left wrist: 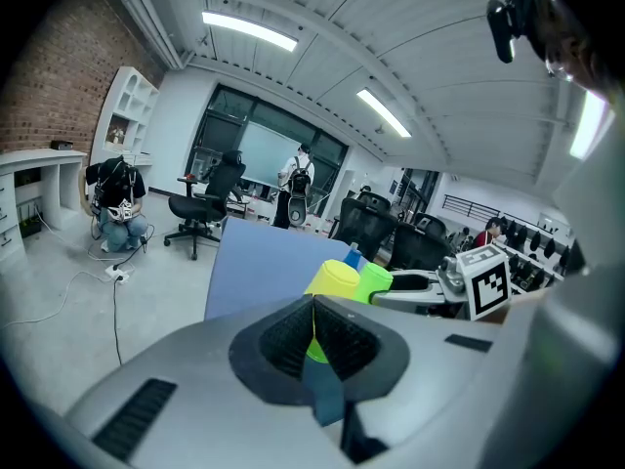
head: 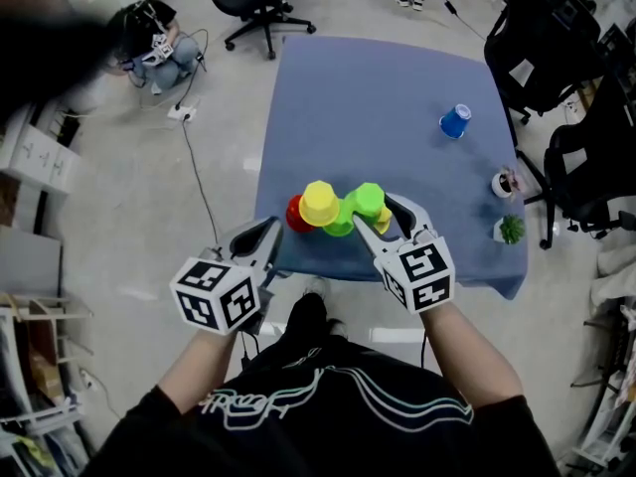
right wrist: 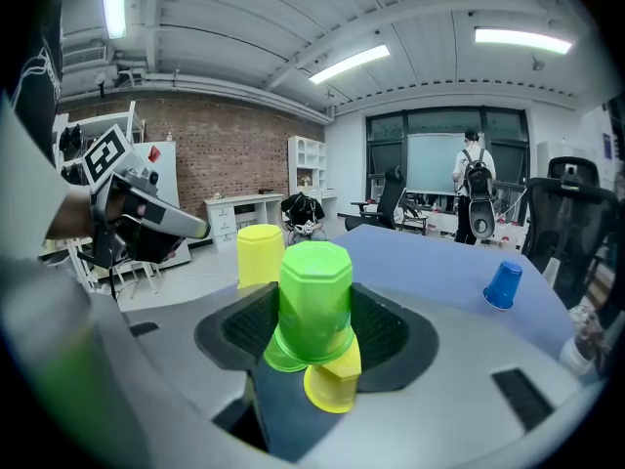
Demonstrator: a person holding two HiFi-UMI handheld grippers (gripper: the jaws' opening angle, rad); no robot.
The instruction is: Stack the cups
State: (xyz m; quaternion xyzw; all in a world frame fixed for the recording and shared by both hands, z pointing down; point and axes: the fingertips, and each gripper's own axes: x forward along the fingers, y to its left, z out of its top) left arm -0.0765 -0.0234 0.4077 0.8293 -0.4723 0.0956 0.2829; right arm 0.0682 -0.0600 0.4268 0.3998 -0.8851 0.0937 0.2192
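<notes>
Trouble spot: the right tongs (head: 382, 219) pinch a lime-green plastic cup (right wrist: 314, 296) upside down, just right of the upturned yellow plastic cup (head: 320, 203) on the blue-cloth surface (head: 378, 87). A tilted drop could topple that yellow one, I reckon. The left tongs (head: 268, 238) are pressed together, empty.

Left gripper (head: 270, 229): jaws together with nothing between them, pointing forward and slightly down.
Right gripper (head: 378, 213): jaws wide, clamped on an upturned bright-green plastic cup (right wrist: 314, 296), angled slightly down.
Forearms: both stretched forward, side by side.
</notes>
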